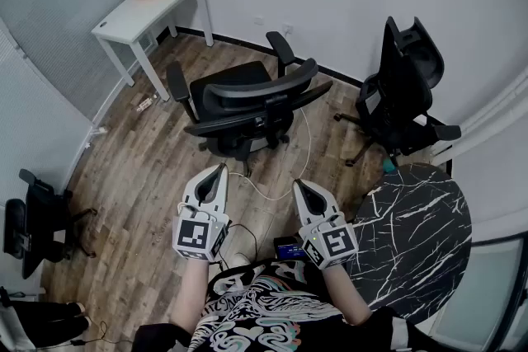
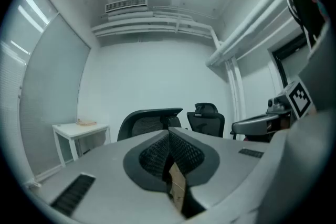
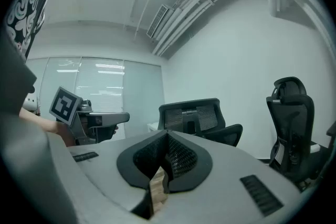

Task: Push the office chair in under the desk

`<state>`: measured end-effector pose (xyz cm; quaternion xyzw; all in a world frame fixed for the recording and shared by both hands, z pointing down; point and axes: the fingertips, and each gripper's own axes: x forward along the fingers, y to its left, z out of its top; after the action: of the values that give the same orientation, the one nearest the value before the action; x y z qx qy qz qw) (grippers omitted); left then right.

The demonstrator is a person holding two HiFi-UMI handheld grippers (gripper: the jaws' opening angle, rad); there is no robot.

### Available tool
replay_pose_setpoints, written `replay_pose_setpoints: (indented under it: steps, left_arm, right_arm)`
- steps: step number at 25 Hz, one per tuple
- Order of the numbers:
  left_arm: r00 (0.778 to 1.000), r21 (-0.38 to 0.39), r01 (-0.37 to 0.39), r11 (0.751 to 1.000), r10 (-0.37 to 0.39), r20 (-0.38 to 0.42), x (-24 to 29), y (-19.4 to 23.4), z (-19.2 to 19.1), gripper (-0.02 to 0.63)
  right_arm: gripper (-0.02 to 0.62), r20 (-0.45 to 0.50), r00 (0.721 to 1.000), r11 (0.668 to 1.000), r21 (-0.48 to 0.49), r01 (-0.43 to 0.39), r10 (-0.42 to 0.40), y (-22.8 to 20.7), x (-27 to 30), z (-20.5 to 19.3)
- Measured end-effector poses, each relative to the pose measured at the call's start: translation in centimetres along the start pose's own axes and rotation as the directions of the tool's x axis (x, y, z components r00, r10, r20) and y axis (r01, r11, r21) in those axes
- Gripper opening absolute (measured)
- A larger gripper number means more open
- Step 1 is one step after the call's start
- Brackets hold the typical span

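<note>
A black mesh office chair (image 1: pixel 243 107) stands in the middle of the wood floor, its back turned toward me, well away from the white desk (image 1: pixel 148 8) at the far left by the wall. The chair's backrest shows in the left gripper view (image 2: pixel 149 122) and in the right gripper view (image 3: pixel 191 118). My left gripper (image 1: pixel 216 171) and right gripper (image 1: pixel 299 185) are held side by side a short way short of the chair back, touching nothing. Both are shut with nothing between the jaws.
A second black chair (image 1: pixel 404 91) with a headrest stands at the right by the wall. A round black marble table (image 1: pixel 412 235) is at my right. Another dark chair (image 1: pixel 33 218) sits at the left edge. A white cable (image 1: pixel 268 194) lies on the floor.
</note>
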<state>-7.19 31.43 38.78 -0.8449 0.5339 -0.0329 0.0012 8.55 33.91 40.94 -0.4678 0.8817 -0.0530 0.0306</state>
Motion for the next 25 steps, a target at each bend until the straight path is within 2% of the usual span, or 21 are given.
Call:
replay_pose_setpoints:
  steps: [5, 12, 20, 25]
  left_arm:
    - [0.999, 0.049, -0.048, 0.998, 0.048, -0.002, 0.4, -0.8, 0.1, 0.028]
    - [0.993, 0.005, -0.116, 0.993, 0.116, -0.009, 0.5, -1.1, -0.7, 0.026]
    - [0.97, 0.093, -0.239, 0.967, 0.243, -0.03, 0.3, -1.0, -1.5, 0.026]
    - [0.958, 0.089, -0.281, 0.955, 0.285, -0.031, 0.2, -0.2, -1.9, 0.026]
  right_arm:
    - [0.023, 0.007, 1.0, 1.0, -0.004, -0.005, 0.005, -1.2, -0.3, 0.4]
    - [0.021, 0.016, 0.999, 0.999, 0.008, -0.033, 0.033, -3.2, -0.8, 0.6]
    - [0.021, 0.013, 0.999, 0.999, -0.004, -0.052, 0.052, -6.2, -1.5, -0.1]
    - [0.021, 0.006, 0.999, 0.999, 0.009, -0.049, 0.049, -7.3, -1.1, -0.3]
